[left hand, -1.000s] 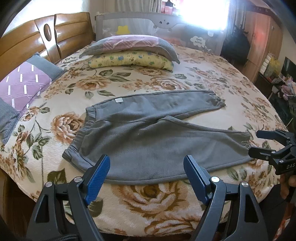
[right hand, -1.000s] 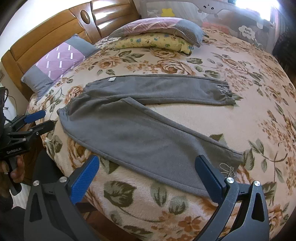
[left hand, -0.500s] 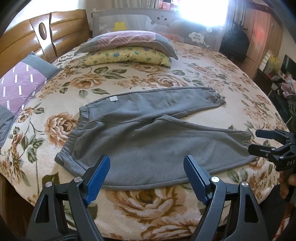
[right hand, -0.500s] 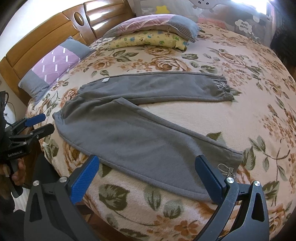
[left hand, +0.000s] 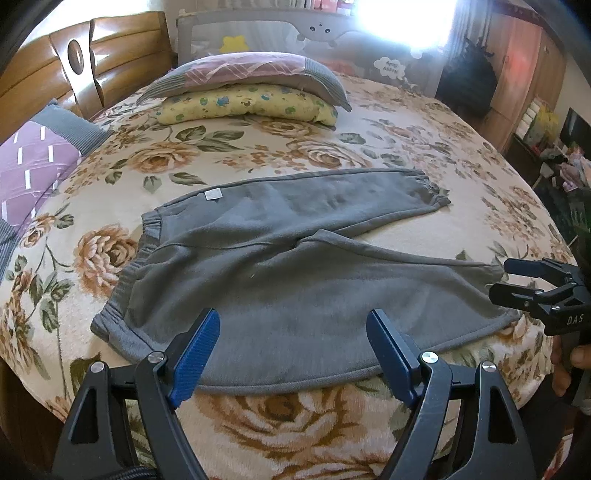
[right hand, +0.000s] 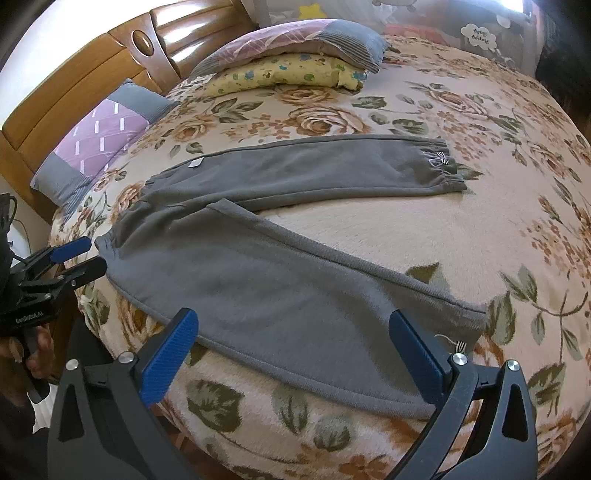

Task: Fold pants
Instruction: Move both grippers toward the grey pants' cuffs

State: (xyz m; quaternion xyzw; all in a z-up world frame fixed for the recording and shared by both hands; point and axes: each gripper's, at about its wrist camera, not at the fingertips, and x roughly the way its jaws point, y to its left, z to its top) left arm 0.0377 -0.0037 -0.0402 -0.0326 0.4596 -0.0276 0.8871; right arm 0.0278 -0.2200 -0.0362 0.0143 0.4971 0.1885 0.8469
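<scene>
Grey pants [left hand: 280, 273] [right hand: 280, 280] lie flat on the floral bedspread, waistband to the left, both legs spread apart in a V toward the right. My left gripper [left hand: 291, 350] hovers open over the near edge of the pants, close to the waistband end, with nothing between its blue pads. My right gripper [right hand: 291, 350] hangs open above the near leg by its cuff. In the right wrist view the left gripper [right hand: 74, 258] shows beside the waistband corner; in the left wrist view the right gripper [left hand: 517, 280] shows open at the near cuff.
The floral bedspread [left hand: 332, 417] drops off at the near edge. Stacked pillows [left hand: 251, 88] lie at the far side, a purple pillow [left hand: 33, 166] by the wooden headboard [left hand: 85, 62]. A grey bed rail [left hand: 295, 33] stands behind; furniture clutters the right [left hand: 535, 118].
Both grippers have moved slightly nearer and left along the pants; the scene has shifted a little in both views. The pants lie as before and both grippers stay open.
</scene>
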